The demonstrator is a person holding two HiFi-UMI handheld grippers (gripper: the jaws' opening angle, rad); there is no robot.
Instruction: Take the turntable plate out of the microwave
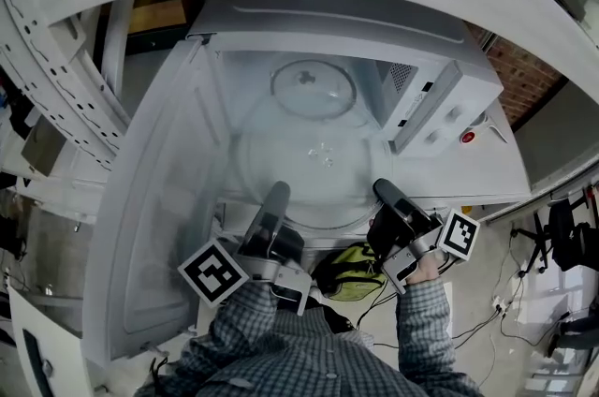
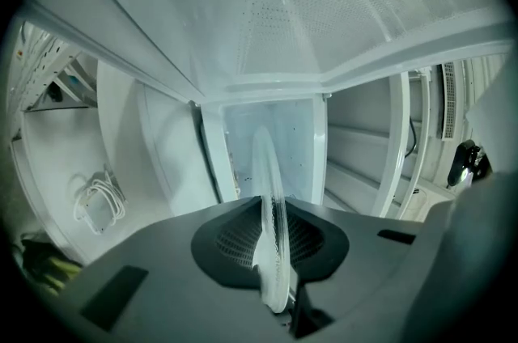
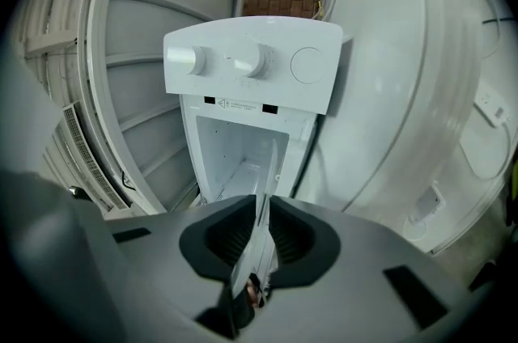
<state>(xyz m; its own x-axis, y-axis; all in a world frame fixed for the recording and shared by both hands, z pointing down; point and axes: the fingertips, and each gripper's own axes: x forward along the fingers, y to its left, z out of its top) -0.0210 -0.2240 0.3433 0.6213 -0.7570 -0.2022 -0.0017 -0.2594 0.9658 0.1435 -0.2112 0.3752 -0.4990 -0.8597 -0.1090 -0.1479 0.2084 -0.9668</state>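
The clear glass turntable plate lies level in the mouth of the open white microwave, held at its near rim from both sides. My left gripper is shut on the rim at the left, and my right gripper is shut on it at the right. In the left gripper view the plate runs edge-on through my left gripper. The right gripper view shows the plate the same way, pinched in my right gripper. A round recess shows on the cavity floor behind the plate.
The microwave door hangs open at the left. The control panel with its knobs flanks the opening at the right. A yellow-green object and cables lie below my hands. A white cable coil lies off to the left.
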